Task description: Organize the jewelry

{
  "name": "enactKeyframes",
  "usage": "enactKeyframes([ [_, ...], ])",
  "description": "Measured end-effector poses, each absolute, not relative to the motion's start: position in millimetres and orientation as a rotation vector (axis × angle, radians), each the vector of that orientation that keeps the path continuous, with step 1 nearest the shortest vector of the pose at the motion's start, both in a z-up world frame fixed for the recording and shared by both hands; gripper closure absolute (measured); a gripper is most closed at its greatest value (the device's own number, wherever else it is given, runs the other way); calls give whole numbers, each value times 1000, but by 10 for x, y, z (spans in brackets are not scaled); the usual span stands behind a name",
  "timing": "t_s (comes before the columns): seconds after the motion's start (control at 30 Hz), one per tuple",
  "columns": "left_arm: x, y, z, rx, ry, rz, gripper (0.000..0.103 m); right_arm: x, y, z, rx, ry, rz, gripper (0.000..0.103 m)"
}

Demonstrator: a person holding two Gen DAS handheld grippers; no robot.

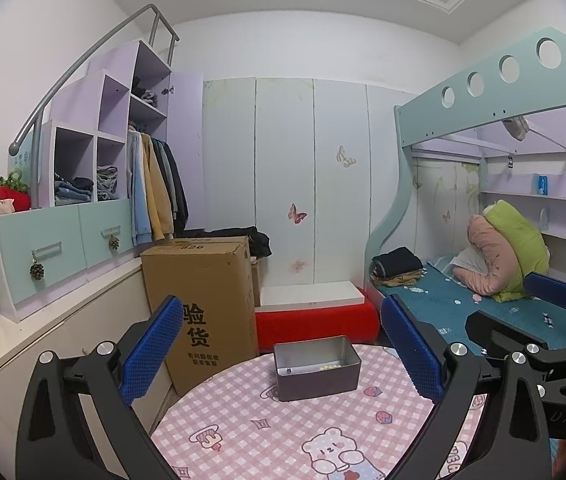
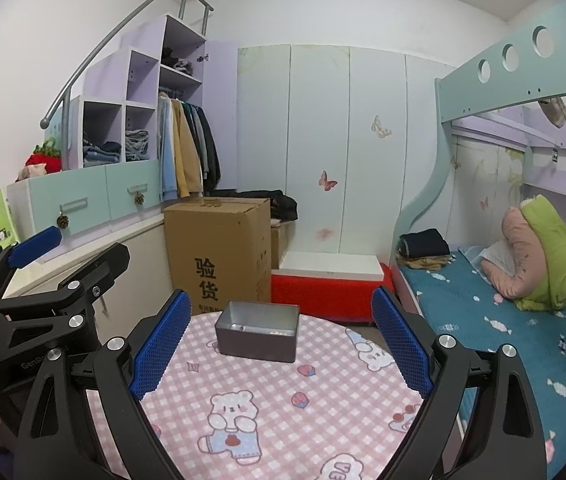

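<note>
Left wrist view: the left claw [image 1: 283, 344] hangs above a round tabletop [image 1: 243, 420] covered in a pink checked cloth with bear and strawberry prints. Its two blue-padded fingers [image 1: 151, 350] are spread wide and hold nothing. Between them, on the far part of the tabletop, stands an open metal tin [image 1: 317, 368]. Inside it lie a small cluster of pale beads [image 1: 329, 367] toward the right and a tiny silvery piece [image 1: 288, 369] toward the left; what sort of jewelry they are is too small to tell. The right claw [image 1: 523, 312] shows at the right edge, over the bed [image 1: 503, 312]. A tall cardboard box [image 1: 203, 300] stands on the floor beyond the tabletop.

Right wrist view: the right claw [image 2: 281, 344] also hovers over the tabletop [image 2: 283, 400], fingers [image 2: 403, 344] spread apart and empty. The tin [image 2: 257, 336] sits between them near the far edge; only faint glints show on its floor. The left claw [image 2: 71, 252] appears at the left, parted, clear of the tabletop. The cardboard box [image 2: 219, 252] stands just behind the tin.
</note>
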State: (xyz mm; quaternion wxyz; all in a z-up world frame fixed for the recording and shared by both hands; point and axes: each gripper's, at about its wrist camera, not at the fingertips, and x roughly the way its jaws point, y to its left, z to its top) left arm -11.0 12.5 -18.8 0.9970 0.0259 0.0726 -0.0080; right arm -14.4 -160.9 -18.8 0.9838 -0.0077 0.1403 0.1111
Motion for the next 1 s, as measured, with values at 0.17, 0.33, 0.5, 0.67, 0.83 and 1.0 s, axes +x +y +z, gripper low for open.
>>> enactKeyframes([
  [0.17, -101, 114, -191, 53, 145, -15, 7, -133, -1610, -202, -14, 285, 224, 14],
  [0.33, -101, 112, -189, 53, 144, -14, 7, -126, -1597, -225, -9, 289, 225, 14],
  [0.5, -97, 110, -189, 52, 145, -14, 7, -122, -1593, -226, -9, 289, 225, 14],
  [0.67, -92, 111, -192, 51, 147, -15, 7, -113, -1589, -236, -9, 292, 224, 14],
  [0.83, -69, 114, -207, 50, 151, -14, 7, -106, -1588, -237, -9, 293, 224, 14],
  [1.0, -70, 113, -206, 50, 150, -14, 7, -104, -1591, -227, -9, 293, 224, 14],
])
